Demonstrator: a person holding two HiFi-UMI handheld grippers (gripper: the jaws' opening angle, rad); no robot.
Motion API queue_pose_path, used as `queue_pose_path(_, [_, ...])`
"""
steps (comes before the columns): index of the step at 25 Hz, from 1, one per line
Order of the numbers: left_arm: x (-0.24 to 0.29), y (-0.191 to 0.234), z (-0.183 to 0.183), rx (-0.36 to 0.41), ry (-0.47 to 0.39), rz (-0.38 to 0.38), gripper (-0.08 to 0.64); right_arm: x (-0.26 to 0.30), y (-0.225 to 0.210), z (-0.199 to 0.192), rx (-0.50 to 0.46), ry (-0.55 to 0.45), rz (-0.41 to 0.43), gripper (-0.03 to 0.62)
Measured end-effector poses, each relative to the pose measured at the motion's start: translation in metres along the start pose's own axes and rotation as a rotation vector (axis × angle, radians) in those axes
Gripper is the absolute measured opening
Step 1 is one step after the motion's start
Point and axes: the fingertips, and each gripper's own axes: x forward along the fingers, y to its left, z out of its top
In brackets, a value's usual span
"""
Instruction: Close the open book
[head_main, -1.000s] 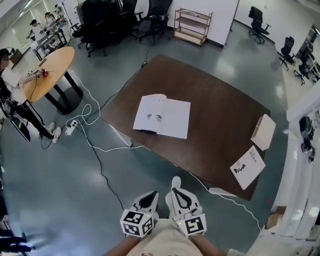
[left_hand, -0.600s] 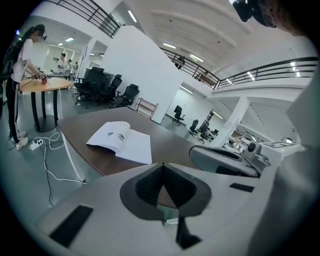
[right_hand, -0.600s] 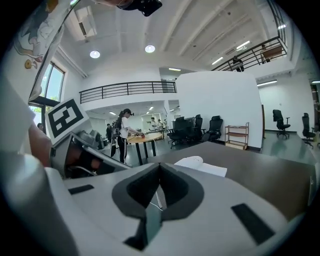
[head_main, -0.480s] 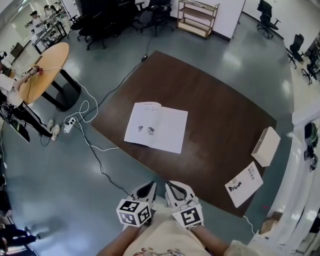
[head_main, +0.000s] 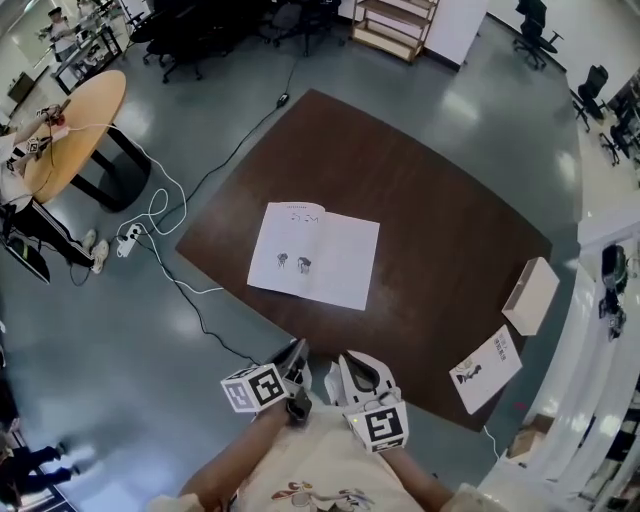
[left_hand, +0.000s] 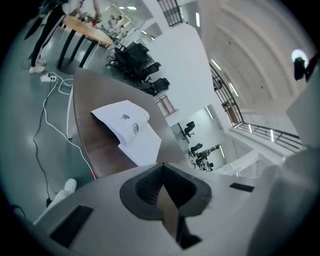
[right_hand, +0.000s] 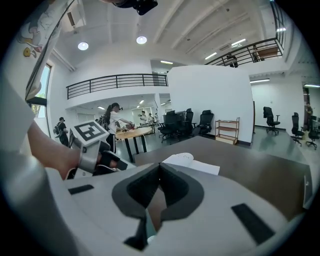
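Hovering side by side just short of the table's near edge, the left gripper (head_main: 297, 362) and the right gripper (head_main: 350, 365) had their fingers (right_hand: 175, 190) clenched on nothing, probably because turning a page over needs a push rather than a grip. Both pointed forward and somewhat downward, the left one canted to one side. Ahead of the fingers and well apart from them, the open book (head_main: 315, 253) lay flat, pages up, on the brown table (head_main: 440, 200), not yet closed.
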Motion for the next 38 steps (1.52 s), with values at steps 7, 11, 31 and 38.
queue_pose_path(7, [0.033,0.038,0.044,-0.217,-0.085,-0.111,0.025,0.028,-0.005,-0.001,0.019,0.036,-0.063,0.006])
queue_pose_path(11, [0.047,0.074,0.064,-0.394,-0.175,-0.107,0.062,0.04,-0.012,0.005,0.013,0.028,-0.094,0.006])
queue_pose_path(31, [0.101,0.172,0.104,-0.746,-0.333,-0.08,0.169,0.105,-0.028,-0.02,0.022,0.161,-0.097,0.006])
queue_pose_path(38, [0.115,0.187,0.105,-0.728,-0.318,-0.03,0.149,0.108,-0.031,-0.026,0.012,0.181,-0.095,0.006])
